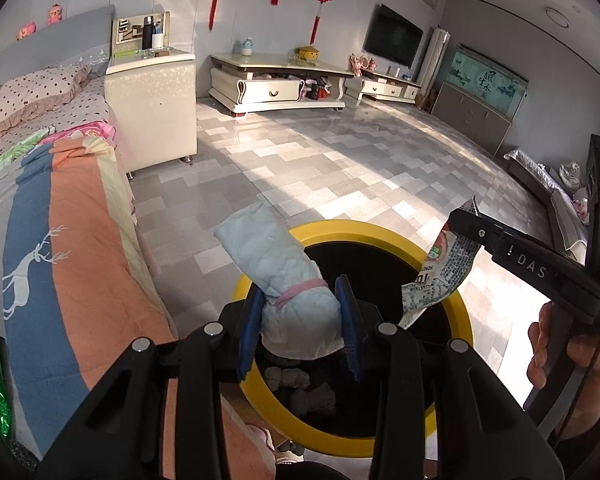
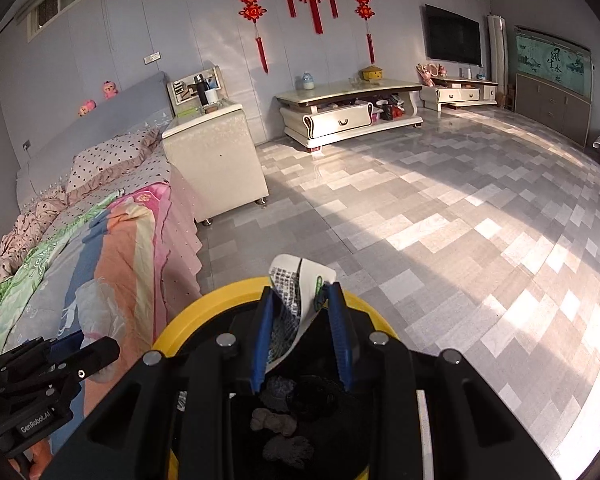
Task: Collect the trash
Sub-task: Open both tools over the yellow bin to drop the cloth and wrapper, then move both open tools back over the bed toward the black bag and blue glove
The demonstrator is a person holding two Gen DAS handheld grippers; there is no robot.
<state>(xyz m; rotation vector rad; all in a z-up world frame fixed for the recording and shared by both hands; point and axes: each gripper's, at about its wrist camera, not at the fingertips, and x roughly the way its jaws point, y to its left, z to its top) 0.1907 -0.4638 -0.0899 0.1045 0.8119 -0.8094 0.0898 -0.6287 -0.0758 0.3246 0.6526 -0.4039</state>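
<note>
Bed at nine o'clock of the bin — reachable from the floor beside it. Left tool clamped on a rolled pale-blue pad, held above the yellow-rimmed bin so a release should drop it inside. Right tool, at three o'clock of the left, pinches a printed wrapper over the same opening. Crumpled scraps already lie at the bottom.
</note>
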